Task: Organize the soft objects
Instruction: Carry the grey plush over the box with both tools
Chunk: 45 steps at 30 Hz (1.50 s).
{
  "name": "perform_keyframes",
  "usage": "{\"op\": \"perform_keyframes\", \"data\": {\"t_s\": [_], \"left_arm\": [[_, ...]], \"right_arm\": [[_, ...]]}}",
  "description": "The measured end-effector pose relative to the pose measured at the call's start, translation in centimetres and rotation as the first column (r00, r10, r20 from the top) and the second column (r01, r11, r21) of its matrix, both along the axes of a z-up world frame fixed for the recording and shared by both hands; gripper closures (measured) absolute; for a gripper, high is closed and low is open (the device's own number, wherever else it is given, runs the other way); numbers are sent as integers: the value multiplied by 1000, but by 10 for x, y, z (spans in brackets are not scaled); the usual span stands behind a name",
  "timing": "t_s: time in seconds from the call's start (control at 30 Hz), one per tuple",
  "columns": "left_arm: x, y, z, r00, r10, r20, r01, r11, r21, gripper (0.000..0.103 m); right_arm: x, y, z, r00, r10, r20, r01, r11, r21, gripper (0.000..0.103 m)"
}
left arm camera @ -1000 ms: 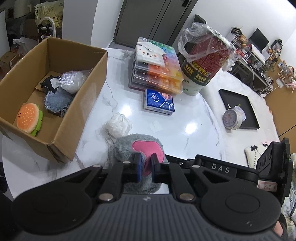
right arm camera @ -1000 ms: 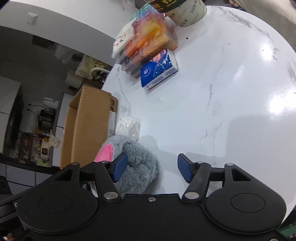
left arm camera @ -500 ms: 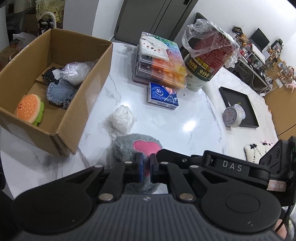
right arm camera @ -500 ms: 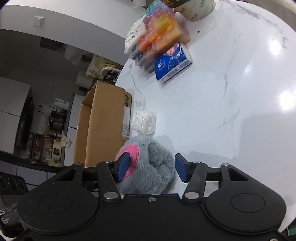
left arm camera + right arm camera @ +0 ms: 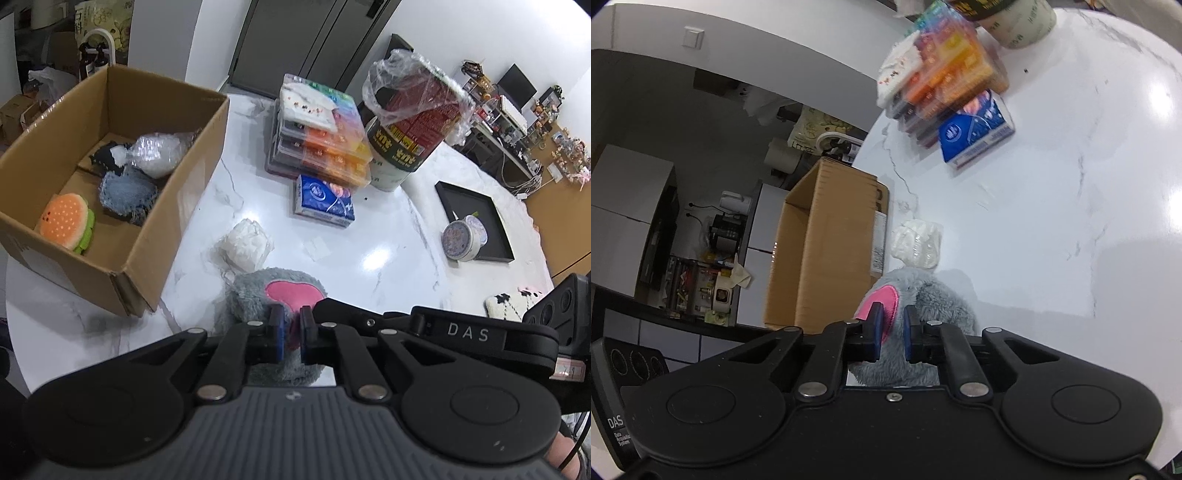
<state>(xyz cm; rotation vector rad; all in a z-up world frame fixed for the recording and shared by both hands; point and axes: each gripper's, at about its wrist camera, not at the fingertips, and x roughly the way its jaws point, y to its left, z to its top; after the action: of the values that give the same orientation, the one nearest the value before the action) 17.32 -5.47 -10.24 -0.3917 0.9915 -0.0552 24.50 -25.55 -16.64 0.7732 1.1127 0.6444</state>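
Both claws (image 5: pixel 290 325) (image 5: pixel 890 325) pinch plush (image 5: pixel 251 295); underside hidden.

White marble table (image 5: pixel 388 236) w/ cardboard box (image 5: pixel 177 206), tissue pack (image 5: pixel 324 201), grey plush (image 5: pixel 266 295), black tray (image 5: pixel 476 206).

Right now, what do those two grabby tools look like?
Both grippers are black plastic: the left gripper and right gripper have round discs, silver rivets and blue pads on thin fingers. White "DAS" lettering marks the right one; the left has a ribbed grey top.
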Motion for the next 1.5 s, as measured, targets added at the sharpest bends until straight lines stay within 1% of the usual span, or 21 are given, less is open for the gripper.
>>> {"op": "perform_keyframes", "data": {"t_s": [0.13, 0.73, 0.97, 1.1, 1.2, 1.33, 1.5], "left_arm": [[-3, 1, 9, 1000, 0, 0, 0, 1000, 12, 97], [-12, 34, 58, 999, 7, 48, -8, 1000, 6, 97], [-12, 57, 86, 996, 5, 92, -5, 1000, -1, 97], [-11, 68, 100, 993, 12, 116, -13, 1000, 7, 97], [-12, 78, 106, 992, 14, 128, -15, 1000, 12, 97], [-12, 90, 114, 988, 3, 152, -9, 999, 39, 97], [-10, 108, 120, 985, 14, 171, -22, 999, 46, 97]], "right_arm": [[-4, 7, 13, 1000, 6, 26, -5, 1000, -29, 92], [-9, 43, 67, 993, 37, 114, -31, 998, -56, 92], [-7, 64, 97, 985, 57, 164, -48, 997, -55, 92], [-4, 79, 111, 979, 73, 190, -62, 996, -65, 92], [-1, 91, 118, 975, 88, 205, -74, 994, -77, 92], [3, 108, 127, 968, 112, 223, -94, 992, -86, 92], [10, 128, 136, 961, 136, 242, -114, 988, -102, 92]]}}
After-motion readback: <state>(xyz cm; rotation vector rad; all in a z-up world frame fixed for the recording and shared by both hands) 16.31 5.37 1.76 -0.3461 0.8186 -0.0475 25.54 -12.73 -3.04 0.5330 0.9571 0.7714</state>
